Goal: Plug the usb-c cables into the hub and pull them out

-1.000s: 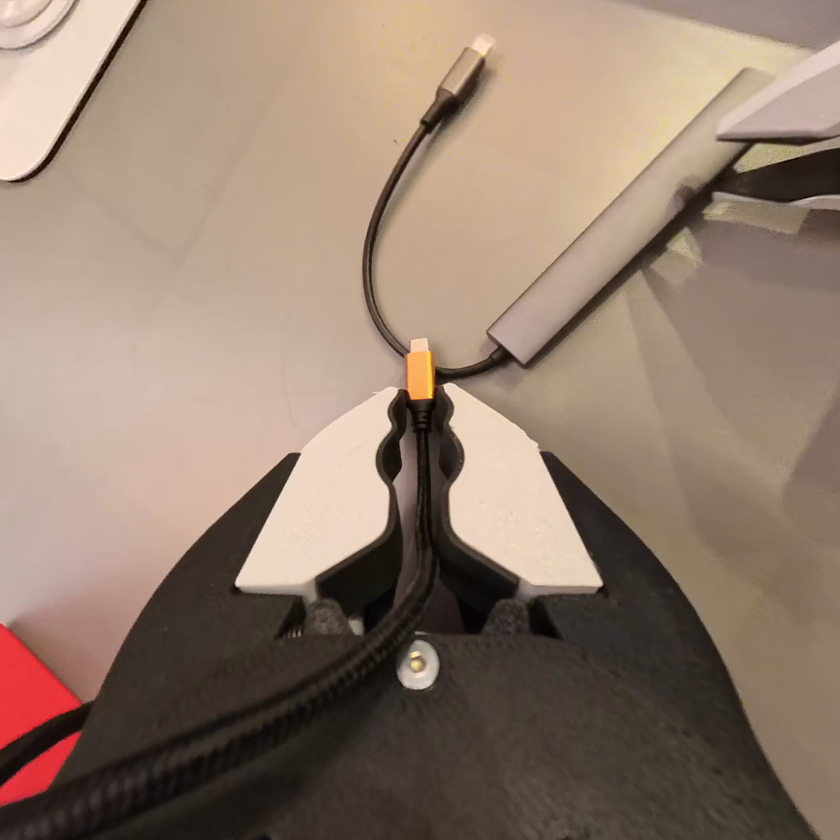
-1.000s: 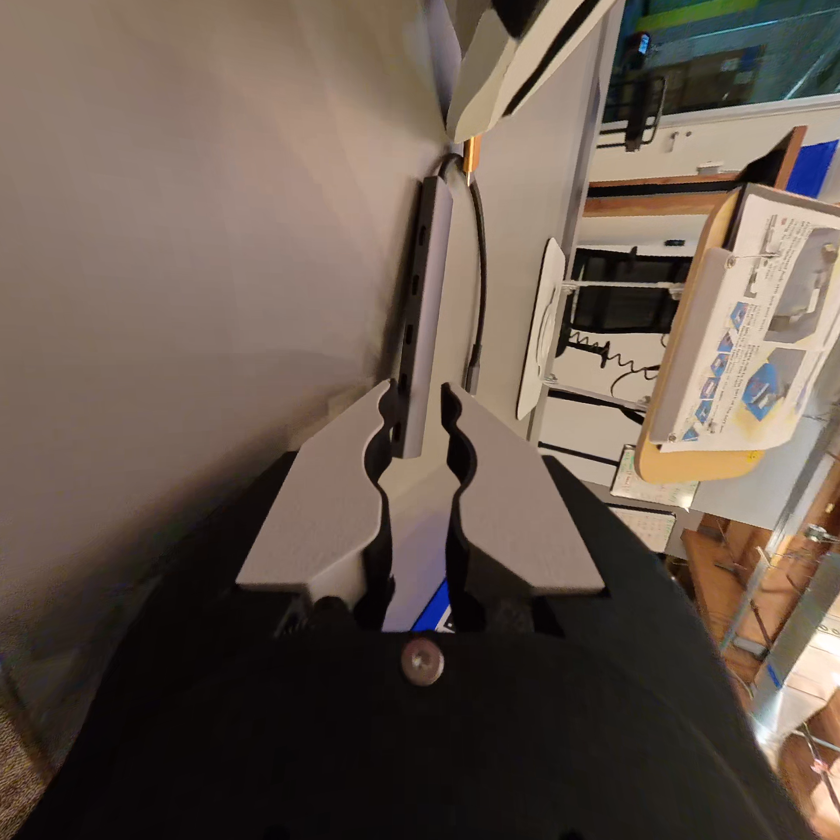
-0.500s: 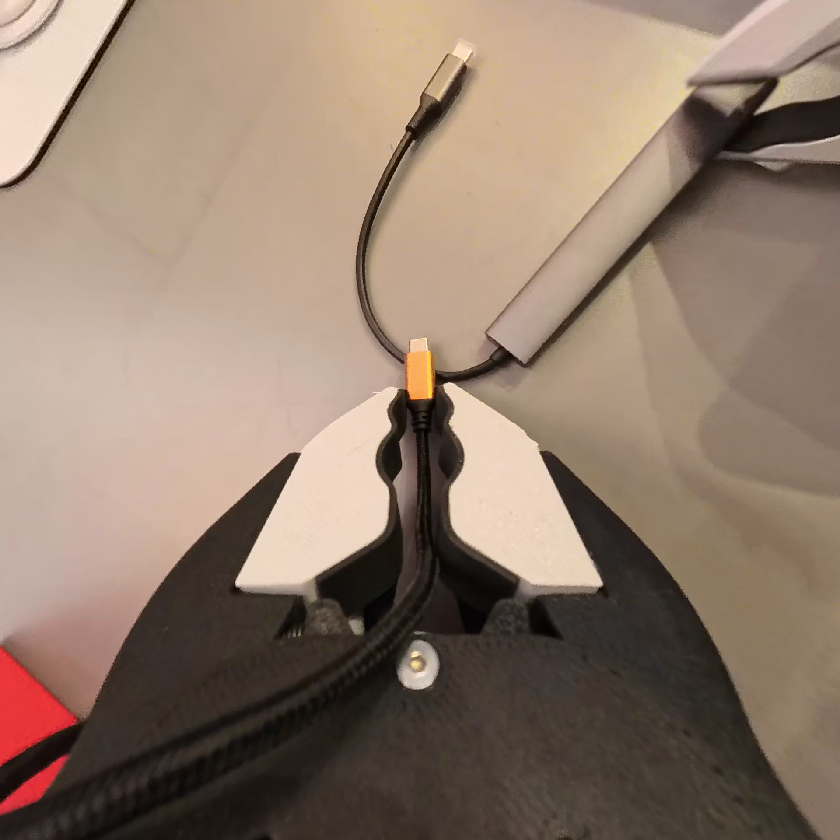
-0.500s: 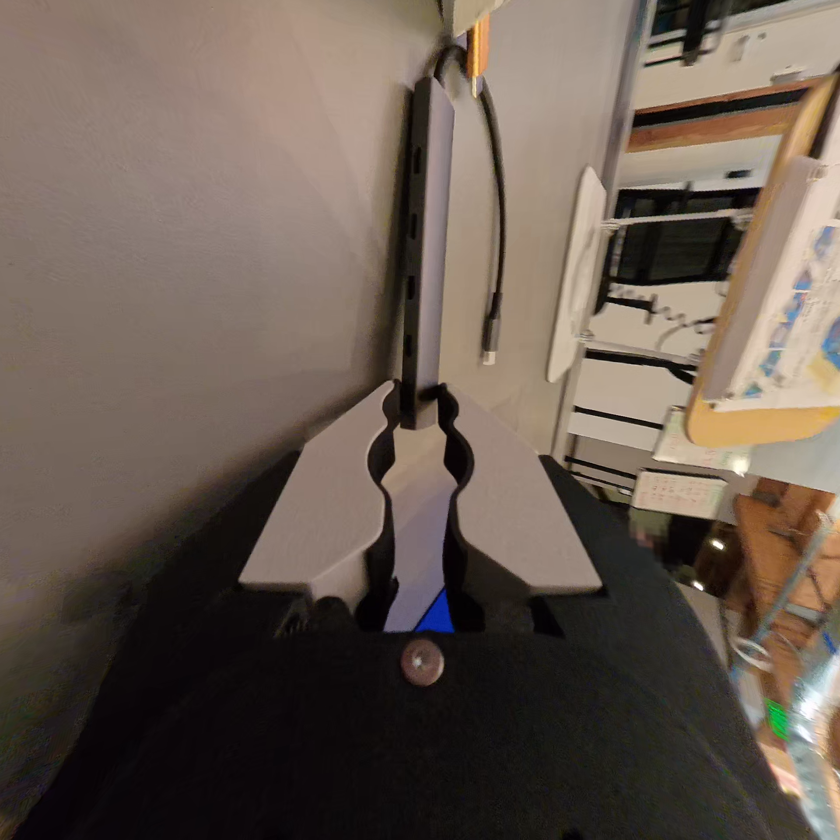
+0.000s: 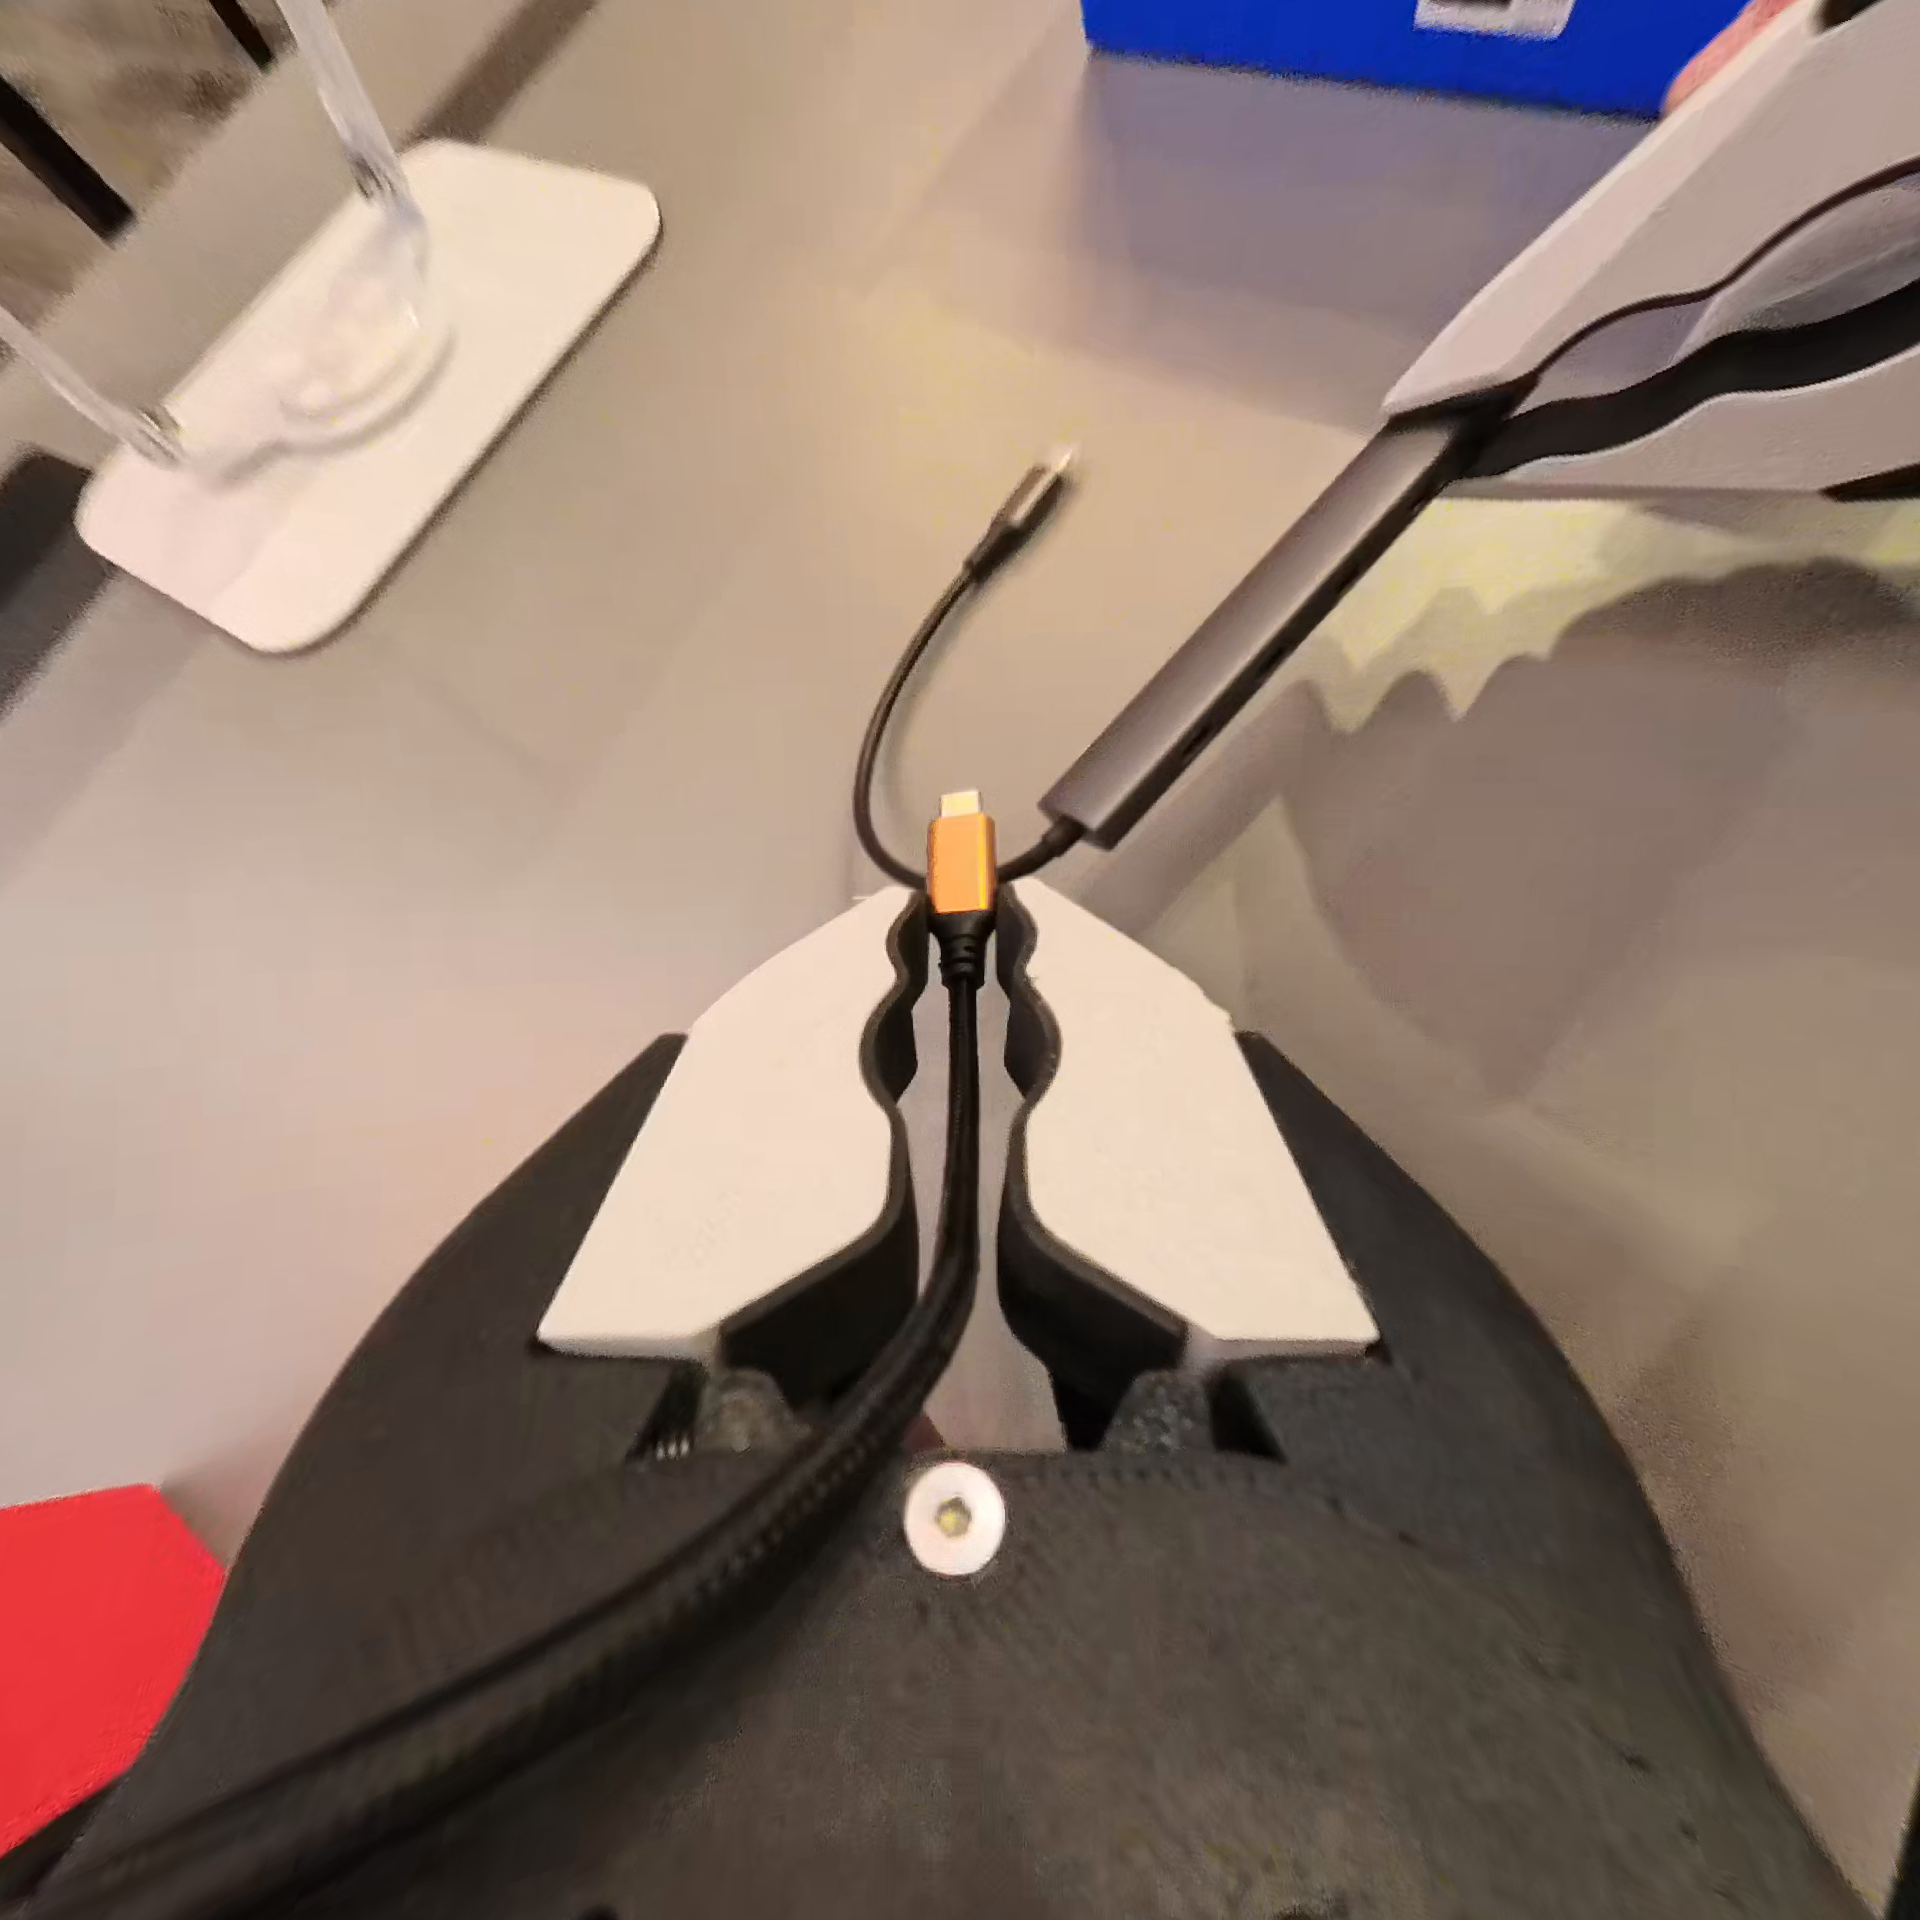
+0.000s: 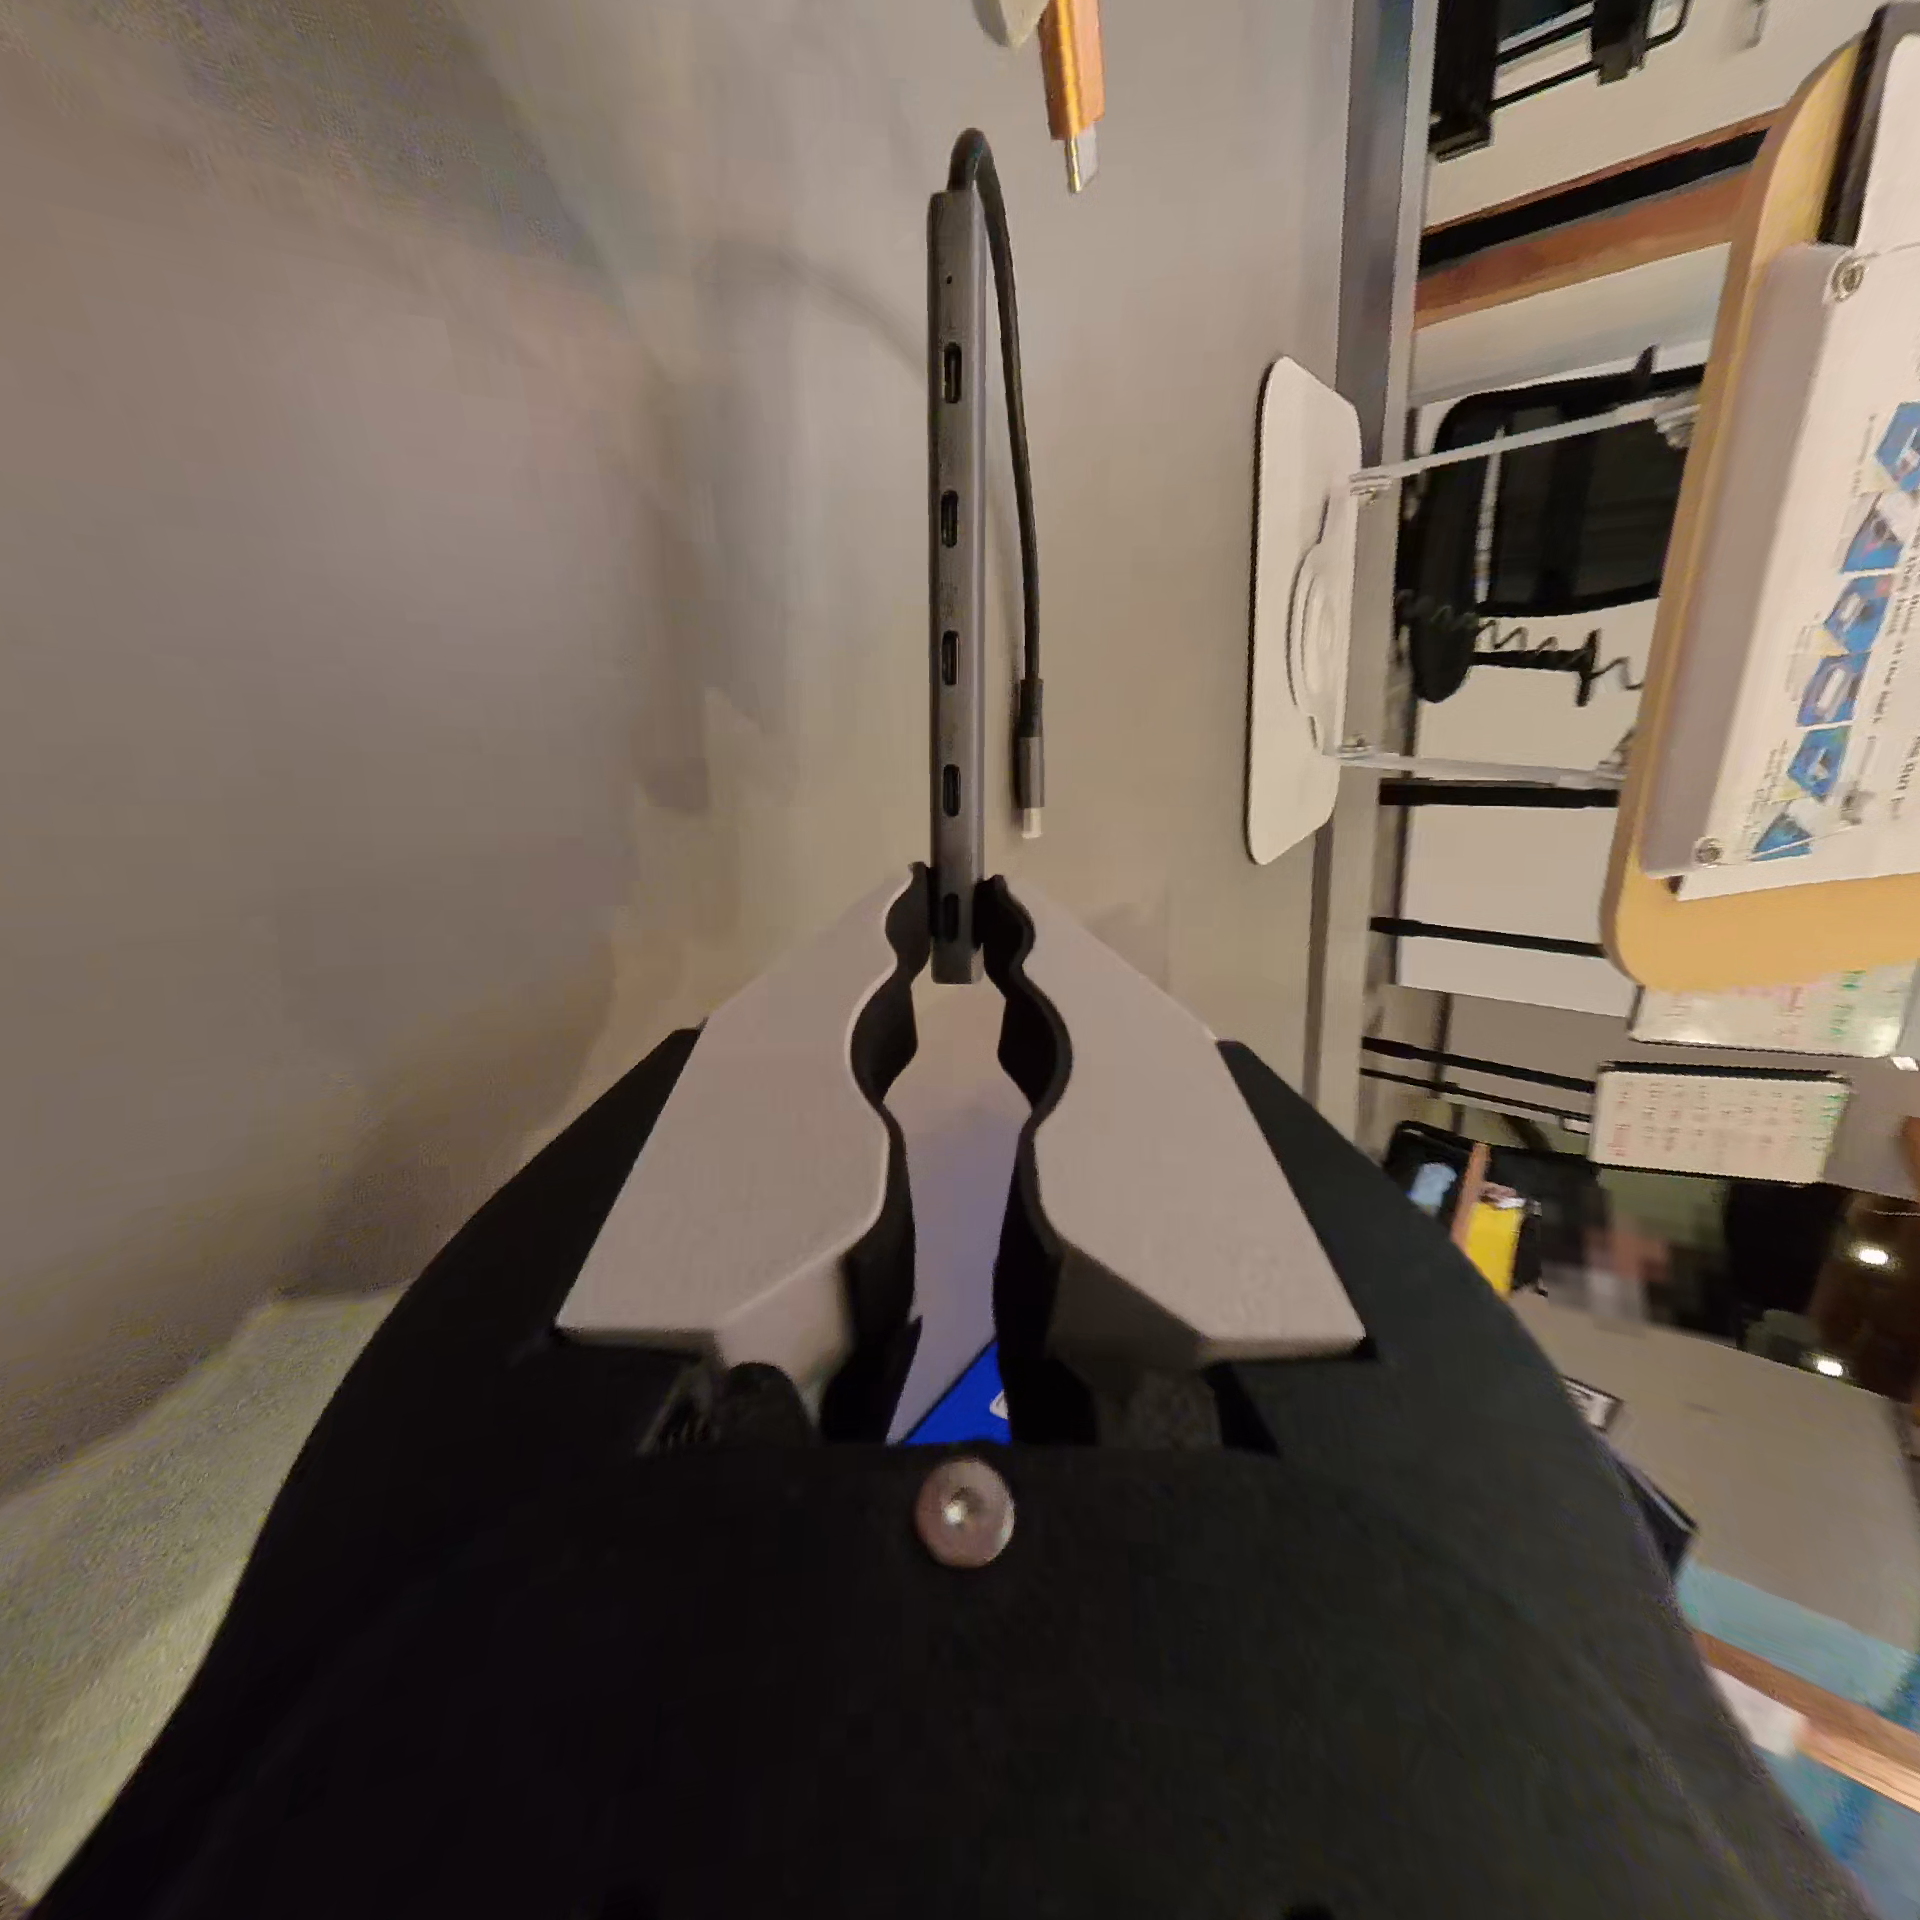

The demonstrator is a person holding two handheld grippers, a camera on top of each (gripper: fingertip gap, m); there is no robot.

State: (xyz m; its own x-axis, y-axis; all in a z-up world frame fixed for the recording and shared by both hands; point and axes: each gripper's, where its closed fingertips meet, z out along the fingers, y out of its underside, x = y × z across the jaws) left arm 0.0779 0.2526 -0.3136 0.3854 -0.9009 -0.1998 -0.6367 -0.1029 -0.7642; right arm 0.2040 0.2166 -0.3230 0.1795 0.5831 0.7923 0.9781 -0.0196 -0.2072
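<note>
My left gripper is shut on an orange usb-c plug of a black braided cable; the plug tip points forward, free of any port. The grey hub is lifted off the table at a slant, its far end held by my right gripper. In the right wrist view my right gripper is shut on the hub's near end, whose row of ports faces the camera. The hub's own thin black lead hangs with its grey plug loose. The orange plug shows beyond the hub's far end.
A white stand base with clear posts sits at the table's far left. A red block lies at the near left, a blue object at the far edge. The grey table lies below. Shelves and a wooden board lie beyond the table. The grippers' ends are close to 15 cm from one another.
My right gripper has raised and tilted the hub off the table, its lead trailing. The left wrist view has tilted up, and the orange plug stays clamped in my left gripper.
</note>
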